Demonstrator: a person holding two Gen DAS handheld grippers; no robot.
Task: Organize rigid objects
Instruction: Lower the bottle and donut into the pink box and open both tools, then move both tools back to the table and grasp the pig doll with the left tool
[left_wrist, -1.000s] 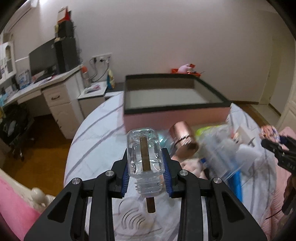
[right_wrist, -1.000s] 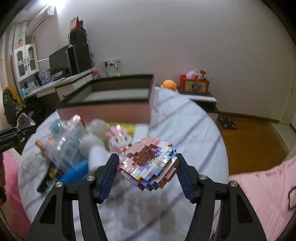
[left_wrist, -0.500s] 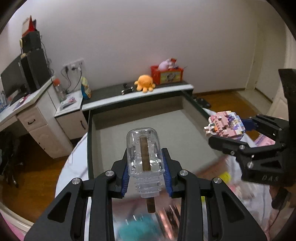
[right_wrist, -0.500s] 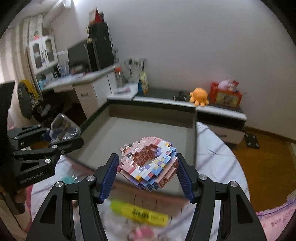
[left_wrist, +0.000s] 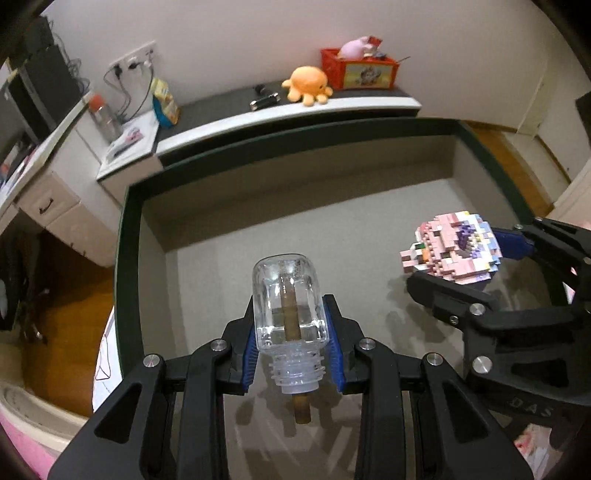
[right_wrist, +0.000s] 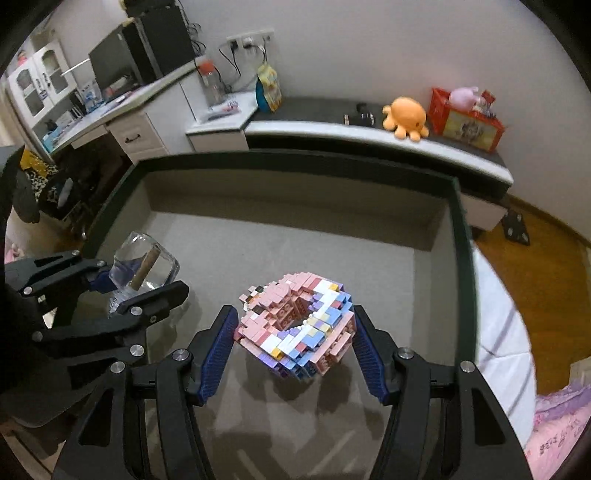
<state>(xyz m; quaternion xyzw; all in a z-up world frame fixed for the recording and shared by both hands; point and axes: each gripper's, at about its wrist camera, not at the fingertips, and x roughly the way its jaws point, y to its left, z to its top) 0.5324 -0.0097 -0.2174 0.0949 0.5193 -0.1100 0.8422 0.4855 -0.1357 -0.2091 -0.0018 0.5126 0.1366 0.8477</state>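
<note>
My left gripper (left_wrist: 290, 347) is shut on a small clear glass bottle (left_wrist: 288, 299) with a brown stick inside; its neck points back toward the camera. My right gripper (right_wrist: 295, 341) is shut on a pink, white and purple toy-brick model (right_wrist: 297, 328). Both hang over the inside of a large open box (left_wrist: 127, 236) with a dark green rim and a grey floor. In the left wrist view the right gripper (left_wrist: 476, 269) and the brick model (left_wrist: 452, 253) are at the right. In the right wrist view the left gripper (right_wrist: 110, 284) and bottle (right_wrist: 144, 264) are at the left.
Behind the box (right_wrist: 460, 236) runs a low dark-topped cabinet (right_wrist: 369, 129) with an orange plush octopus (right_wrist: 404, 116) and a red crate (right_wrist: 467, 120). A white desk (right_wrist: 110, 114) with a monitor stands at the left. Wooden floor (right_wrist: 546, 273) and a pink bedcover (right_wrist: 557, 428) lie at the right.
Both grippers have travelled from above the cluttered table top to over the box's interior, tilting further down, each keeping its object. The pile of table items has left both views.
</note>
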